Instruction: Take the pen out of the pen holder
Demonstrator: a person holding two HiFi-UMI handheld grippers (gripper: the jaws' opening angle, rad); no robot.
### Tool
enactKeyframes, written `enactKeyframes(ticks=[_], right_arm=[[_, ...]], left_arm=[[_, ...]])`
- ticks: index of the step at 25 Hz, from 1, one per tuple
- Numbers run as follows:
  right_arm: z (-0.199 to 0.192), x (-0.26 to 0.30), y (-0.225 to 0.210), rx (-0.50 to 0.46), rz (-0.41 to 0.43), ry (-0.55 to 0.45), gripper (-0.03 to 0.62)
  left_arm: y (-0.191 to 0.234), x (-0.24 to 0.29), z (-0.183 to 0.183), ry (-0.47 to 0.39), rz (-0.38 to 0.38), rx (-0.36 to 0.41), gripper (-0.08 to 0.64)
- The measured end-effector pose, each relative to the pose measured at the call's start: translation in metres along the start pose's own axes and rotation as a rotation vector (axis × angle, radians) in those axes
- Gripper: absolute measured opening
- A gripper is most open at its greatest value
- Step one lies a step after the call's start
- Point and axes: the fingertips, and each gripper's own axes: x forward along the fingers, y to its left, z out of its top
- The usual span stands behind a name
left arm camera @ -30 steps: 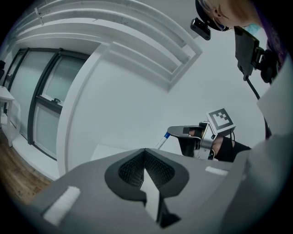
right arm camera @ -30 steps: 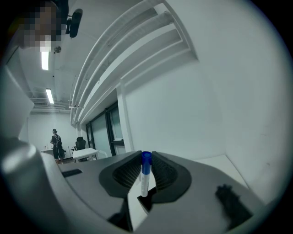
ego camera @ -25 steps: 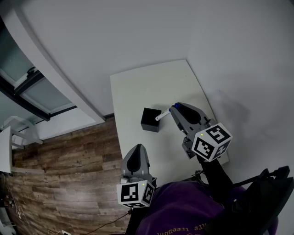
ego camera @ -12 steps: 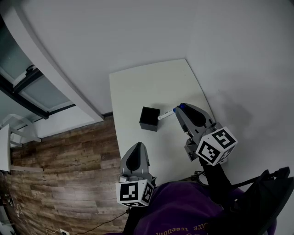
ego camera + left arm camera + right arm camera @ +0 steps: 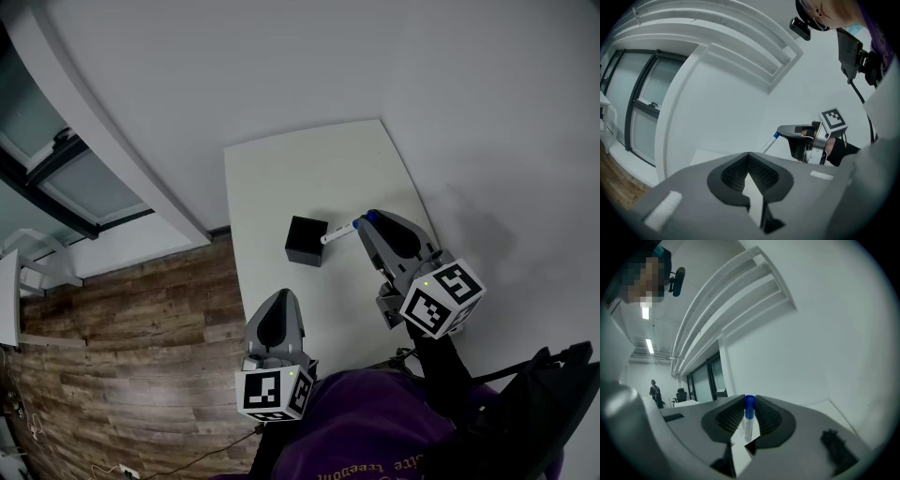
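A black square pen holder (image 5: 306, 241) stands in the middle of the white table (image 5: 300, 173). My right gripper (image 5: 367, 220) is shut on the blue-capped end of a white pen (image 5: 338, 232). The pen slants down to the left, its lower end at the holder's right rim; whether it is still inside I cannot tell. In the right gripper view the pen (image 5: 748, 423) stands upright between the pads. My left gripper (image 5: 278, 302) hovers at the table's near left edge, jaws together and empty. The left gripper view shows the pen (image 5: 767, 143) and the right gripper (image 5: 787, 131) ahead.
Wood floor (image 5: 122, 328) lies left of the table, with a window (image 5: 66, 178) along the white wall. A grey wall (image 5: 506, 122) runs close along the table's right side. The person's purple sleeve (image 5: 375, 422) is at the bottom.
My right gripper has shifted a little to the right with the pen, drawing its lower end toward the holder's right rim. The left gripper has stayed put.
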Motion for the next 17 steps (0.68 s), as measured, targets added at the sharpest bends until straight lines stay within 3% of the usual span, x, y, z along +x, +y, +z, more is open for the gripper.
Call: enactKeyframes(ticks=[17], right_arm=[[-0.0005,0.0018,0.0010,0.001,0.016,0.004,0.075]], left_arm=[[0.0000,-0.0008,0.0001,-0.004,0.009,0.005,0.006]])
